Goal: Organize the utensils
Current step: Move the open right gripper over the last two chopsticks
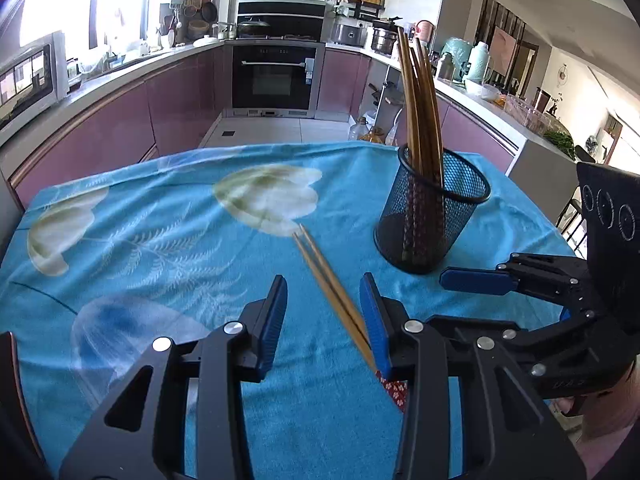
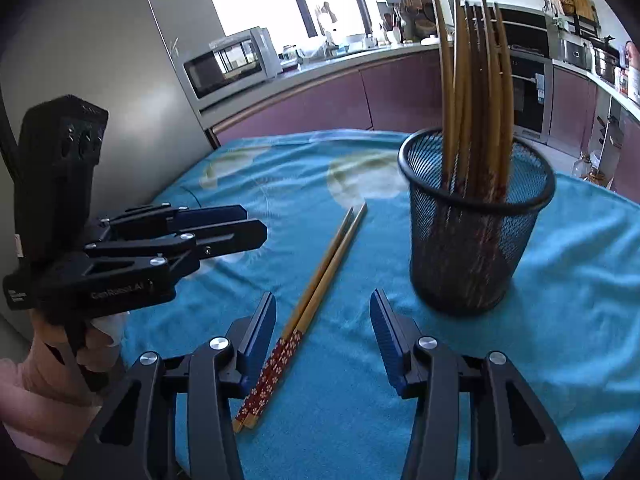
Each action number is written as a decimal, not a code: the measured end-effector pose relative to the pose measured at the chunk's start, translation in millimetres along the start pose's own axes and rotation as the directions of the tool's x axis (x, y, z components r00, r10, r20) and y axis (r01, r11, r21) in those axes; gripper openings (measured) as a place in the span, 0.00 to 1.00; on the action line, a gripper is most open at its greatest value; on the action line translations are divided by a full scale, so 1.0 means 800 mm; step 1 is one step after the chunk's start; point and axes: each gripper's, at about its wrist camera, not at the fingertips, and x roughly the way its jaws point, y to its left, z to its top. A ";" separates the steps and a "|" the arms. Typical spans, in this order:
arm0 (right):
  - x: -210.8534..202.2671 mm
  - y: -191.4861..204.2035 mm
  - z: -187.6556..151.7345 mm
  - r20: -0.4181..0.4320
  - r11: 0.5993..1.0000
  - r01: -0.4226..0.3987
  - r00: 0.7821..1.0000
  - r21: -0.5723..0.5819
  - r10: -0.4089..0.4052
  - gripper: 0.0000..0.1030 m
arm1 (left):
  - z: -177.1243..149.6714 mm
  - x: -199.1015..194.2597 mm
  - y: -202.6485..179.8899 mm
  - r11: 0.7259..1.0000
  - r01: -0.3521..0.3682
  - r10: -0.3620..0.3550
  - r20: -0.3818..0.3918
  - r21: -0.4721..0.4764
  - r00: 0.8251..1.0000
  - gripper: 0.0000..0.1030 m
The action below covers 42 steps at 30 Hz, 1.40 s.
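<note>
Kitchen behind; bench under blue floral cloth point(image 1: 160, 240). Pair of bamboo chopsticks with red patterned handles point(image 2: 316, 292) flat, left of black mesh cup point(image 2: 472, 240) holding others. Left tool point(image 1: 323, 312), right tool point(image 2: 323, 336): released, empty. Straddle pair, clench mid-shaft, keep sticks together.

Two loose chopsticks point(image 2: 320, 276), one mesh holder point(image 2: 472, 248)

free: cloth point(image 1: 152, 248) left of chopsticks point(image 1: 332, 284) | obstacle: mesh holder point(image 1: 432, 216) right, near
</note>
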 end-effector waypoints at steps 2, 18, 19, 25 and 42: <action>0.012 0.007 -0.008 -0.025 1.000 -0.001 1.000 -0.001 0.001 0.46 | -0.013 0.004 0.003 1.000 -0.002 0.002 -0.016 -0.011 1.000 0.37; 0.030 0.026 -0.030 -0.080 0.995 0.094 0.992 -0.034 -0.097 0.41 | -0.046 0.013 0.011 0.998 0.017 -0.020 -0.067 -0.055 0.998 0.39; 0.030 0.027 -0.030 -0.080 0.994 0.102 0.991 -0.039 -0.105 0.41 | -0.047 0.013 0.011 0.998 0.019 -0.022 -0.067 -0.055 0.997 0.39; 0.028 0.024 -0.032 -0.088 0.990 0.134 0.987 -0.031 -0.136 0.36 | -0.049 0.013 0.008 0.998 0.026 -0.029 -0.070 -0.049 0.997 0.39; 0.051 0.016 -0.001 -0.108 0.987 0.143 0.983 -0.071 -0.150 0.34 | -0.053 0.030 -0.006 0.999 0.038 -0.039 -0.110 -0.005 0.993 0.40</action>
